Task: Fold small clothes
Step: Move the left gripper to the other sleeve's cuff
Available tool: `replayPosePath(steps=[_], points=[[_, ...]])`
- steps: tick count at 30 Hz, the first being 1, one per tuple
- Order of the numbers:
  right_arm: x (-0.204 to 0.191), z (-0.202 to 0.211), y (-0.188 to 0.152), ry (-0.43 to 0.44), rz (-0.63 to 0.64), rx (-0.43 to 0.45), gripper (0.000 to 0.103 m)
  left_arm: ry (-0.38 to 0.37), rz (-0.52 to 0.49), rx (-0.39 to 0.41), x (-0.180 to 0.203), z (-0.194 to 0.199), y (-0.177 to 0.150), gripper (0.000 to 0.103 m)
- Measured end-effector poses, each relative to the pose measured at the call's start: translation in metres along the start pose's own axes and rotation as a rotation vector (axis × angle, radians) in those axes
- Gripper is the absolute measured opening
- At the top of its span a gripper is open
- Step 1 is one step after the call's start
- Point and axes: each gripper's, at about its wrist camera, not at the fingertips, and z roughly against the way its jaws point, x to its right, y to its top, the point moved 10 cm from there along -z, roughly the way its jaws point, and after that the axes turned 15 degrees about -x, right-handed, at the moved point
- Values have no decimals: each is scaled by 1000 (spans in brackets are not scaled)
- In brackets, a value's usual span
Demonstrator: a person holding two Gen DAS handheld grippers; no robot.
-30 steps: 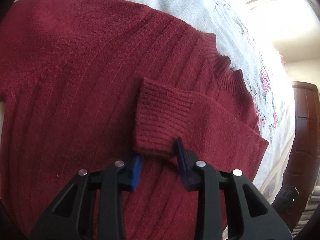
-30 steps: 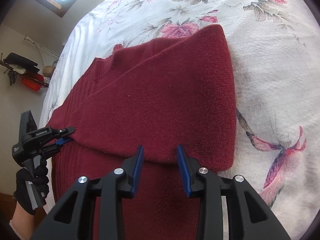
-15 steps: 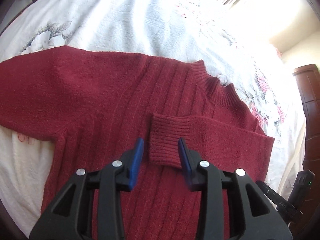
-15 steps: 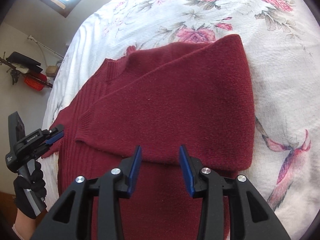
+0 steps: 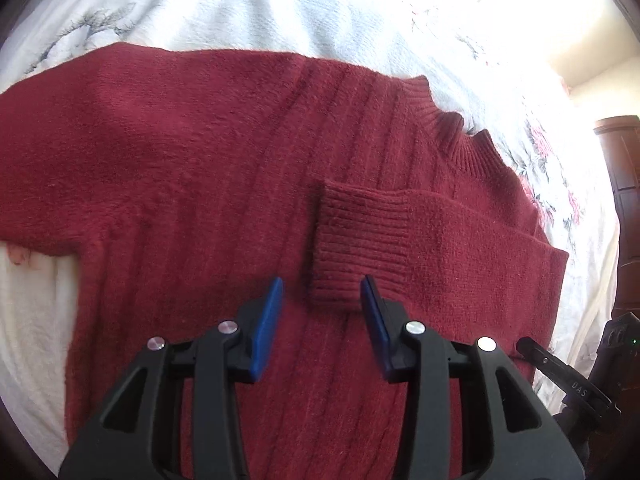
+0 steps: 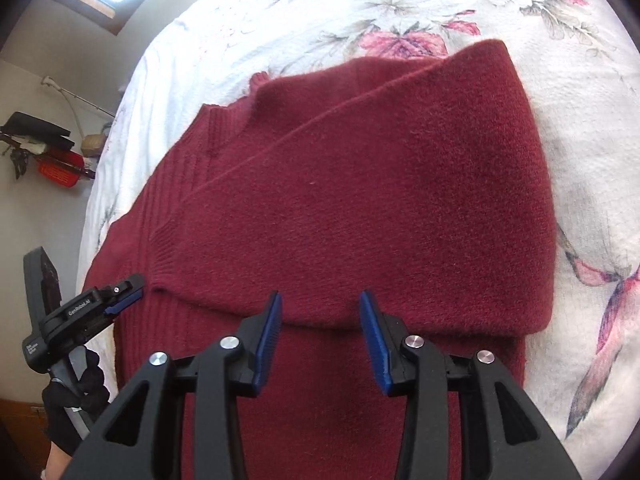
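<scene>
A dark red sweater (image 5: 192, 168) lies flat on the flowered white bedspread (image 6: 400, 8), one sleeve folded across its chest so the ribbed cuff (image 5: 356, 240) rests near the middle, the other sleeve stretched out sideways. The left gripper (image 5: 322, 312) hovers just short of that cuff, fingers spread wide and holding nothing. The right gripper (image 6: 320, 324) hangs over the folded sleeve's lower edge, equally wide and empty
</scene>
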Motion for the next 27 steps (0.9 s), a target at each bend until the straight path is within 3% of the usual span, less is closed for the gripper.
replayPosePath(steps=[3, 9, 13, 19, 27], points=[[-23, 7, -9, 12, 51, 7, 45, 36, 45, 35, -51, 29, -9, 48], [-58, -1, -29, -7, 137, -16, 47, 103, 234, 102, -183, 84, -28, 48], [-69, -20, -40, -9, 149, -48, 47, 37, 392, 120, -248, 99, -25, 49], [-77, -42, -52, -36, 153, -75, 47, -101, 543, 201, -308, 114, -8, 49], [-77, -61, -58, -68, 139, -98, 47, -159, 620, 270, -342, 118, 24, 49]])
